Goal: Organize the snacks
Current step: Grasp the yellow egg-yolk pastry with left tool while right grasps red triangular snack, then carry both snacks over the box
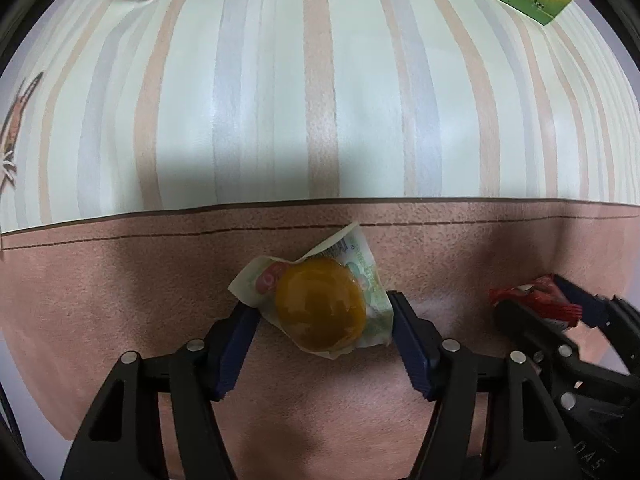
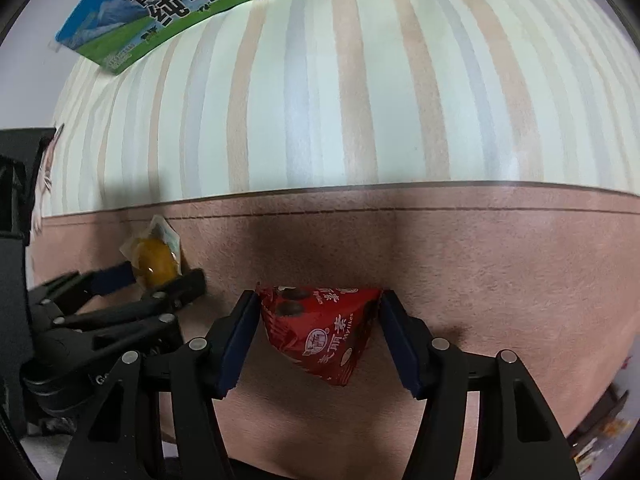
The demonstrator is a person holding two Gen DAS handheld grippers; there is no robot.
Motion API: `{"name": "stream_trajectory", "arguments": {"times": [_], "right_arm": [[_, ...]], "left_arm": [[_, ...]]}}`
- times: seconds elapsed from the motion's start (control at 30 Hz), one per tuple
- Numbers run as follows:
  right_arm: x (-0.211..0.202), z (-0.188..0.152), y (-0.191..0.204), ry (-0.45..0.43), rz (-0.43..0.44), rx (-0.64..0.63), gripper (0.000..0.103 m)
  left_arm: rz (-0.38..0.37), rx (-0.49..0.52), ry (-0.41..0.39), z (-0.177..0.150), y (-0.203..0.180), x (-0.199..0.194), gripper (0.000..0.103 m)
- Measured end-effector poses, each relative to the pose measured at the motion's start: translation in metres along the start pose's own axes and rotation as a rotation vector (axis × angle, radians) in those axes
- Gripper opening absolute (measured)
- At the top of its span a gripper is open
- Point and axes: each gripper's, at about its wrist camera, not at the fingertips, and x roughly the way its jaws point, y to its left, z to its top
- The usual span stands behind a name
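Grippers side by side above a pink-bordered striped cloth point(image 1: 320, 120), both pointing down. Left gripper point(image 1: 322, 320) is clamped on a jelly cup point(image 1: 320, 310), its pads pressing the crumpled wrapper edges. Right gripper point(image 2: 320, 320) is clamped on a red pyramid snack pack point(image 2: 320, 328). A milk carton point(image 2: 168, 4) lies at the cloth's far edge, well apart; its contents cannot be told.

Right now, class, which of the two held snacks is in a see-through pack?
The orange jelly cup in the left tool; the red triangular packet in the right tool is opaque.
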Motion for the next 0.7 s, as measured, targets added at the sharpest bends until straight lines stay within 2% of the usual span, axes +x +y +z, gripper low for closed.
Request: {"name": "stream_trajectory", "arguments": {"times": [0.1,0.27,0.37,0.57,0.7], "right_arm": [[-0.007,-0.004,-0.008,-0.023,-0.019,0.014,0.064],[-0.005,-0.006,-0.018,-0.018,0.002,0.018,0.067],[0.004,-0.011,-0.007,-0.02,-0.042,-0.026,0.068],[0.007,-0.023,0.011,-0.048,-0.141,-0.14,0.065],[0.002,-0.031,0.017,-0.081,-0.123,-0.123,0.063]], "left_arm": [[0.028,-0.005,-0.007,-0.01,0.008,-0.004,0.063],[0.016,-0.006,-0.01,-0.015,0.007,0.001,0.066],[0.025,-0.007,-0.008,-0.014,0.0,0.001,0.066],[0.058,0.006,-0.029,-0.009,0.008,-0.005,0.058],[0.057,0.005,-0.047,-0.016,0.007,-0.02,0.054]]}}
